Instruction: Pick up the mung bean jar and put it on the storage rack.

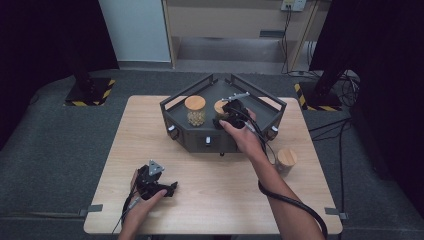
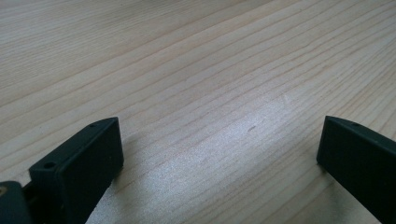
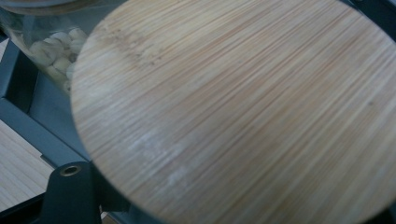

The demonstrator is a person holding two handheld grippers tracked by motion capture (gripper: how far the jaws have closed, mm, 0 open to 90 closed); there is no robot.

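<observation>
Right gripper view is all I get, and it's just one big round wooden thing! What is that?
Observer: It's the lid of a jar standing in a dark tray on the table. The right gripper looks closed on that jar.
Operator: Are the white bits behind it in another jar?
Observer: Yes, a second jar with the same kind of wooden lid stands beside it in the tray.
Operator: Any more jars?
Observer: A third jar stands on the table outside the tray, to its right.
</observation>
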